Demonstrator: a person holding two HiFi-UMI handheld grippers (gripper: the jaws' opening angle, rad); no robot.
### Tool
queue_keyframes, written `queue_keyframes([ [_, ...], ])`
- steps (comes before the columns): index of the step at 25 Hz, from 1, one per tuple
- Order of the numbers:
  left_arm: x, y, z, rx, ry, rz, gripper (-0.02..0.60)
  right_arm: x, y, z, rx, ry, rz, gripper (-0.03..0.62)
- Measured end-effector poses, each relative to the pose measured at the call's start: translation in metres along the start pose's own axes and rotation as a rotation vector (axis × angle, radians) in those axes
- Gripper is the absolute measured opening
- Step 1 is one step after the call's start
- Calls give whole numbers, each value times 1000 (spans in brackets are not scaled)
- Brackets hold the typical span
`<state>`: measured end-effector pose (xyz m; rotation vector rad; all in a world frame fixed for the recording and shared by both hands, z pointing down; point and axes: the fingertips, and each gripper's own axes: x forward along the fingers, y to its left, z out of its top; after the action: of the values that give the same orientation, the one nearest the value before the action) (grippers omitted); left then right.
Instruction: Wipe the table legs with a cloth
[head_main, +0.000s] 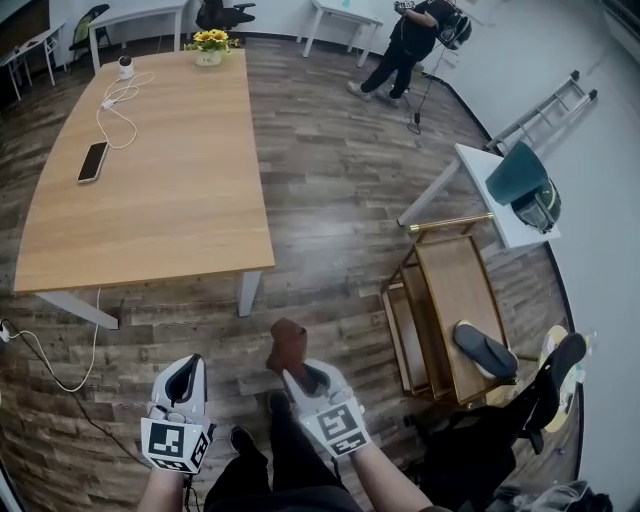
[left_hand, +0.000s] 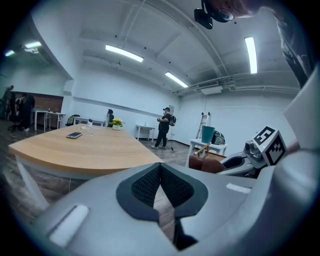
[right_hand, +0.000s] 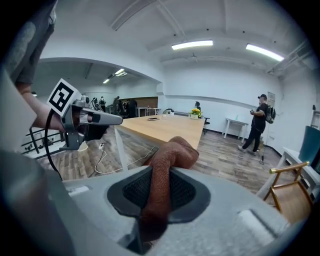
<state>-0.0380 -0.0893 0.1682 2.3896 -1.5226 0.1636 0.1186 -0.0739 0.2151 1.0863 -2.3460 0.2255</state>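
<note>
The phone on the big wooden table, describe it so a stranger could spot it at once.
Start at the large wooden table in the head view. Near its left edge in that view lies the phone, flat and dark. It is the only dark slab there; its neighbours are a white cable and yellow flowers.

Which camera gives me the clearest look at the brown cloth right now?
The right gripper view: the cloth fills its centre, pinched in the right claw. The head view shows it small from above; the left gripper view catches only a brown edge.
</note>
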Motion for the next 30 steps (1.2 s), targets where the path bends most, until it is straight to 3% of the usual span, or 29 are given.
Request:
queue_keyframes([
  [5,36,28,-34,-18,-14,62,20,71,-18,-24,-60,-22,58,67],
  [9,74,45,-46,-6,-42,80,20,119,-30,-27,-247,-55,74,67],
  [11,91,52,-55,0,-56,77,20,137,-34,-25,-292,-94,99,67],
  [21,171,99,-134,5,-129,43,20,219,-67,-50,-370,-280,83,67],
  [30,215,146,-234,65,-190,49,20,293,-76,-141,-386,-323,52,67],
])
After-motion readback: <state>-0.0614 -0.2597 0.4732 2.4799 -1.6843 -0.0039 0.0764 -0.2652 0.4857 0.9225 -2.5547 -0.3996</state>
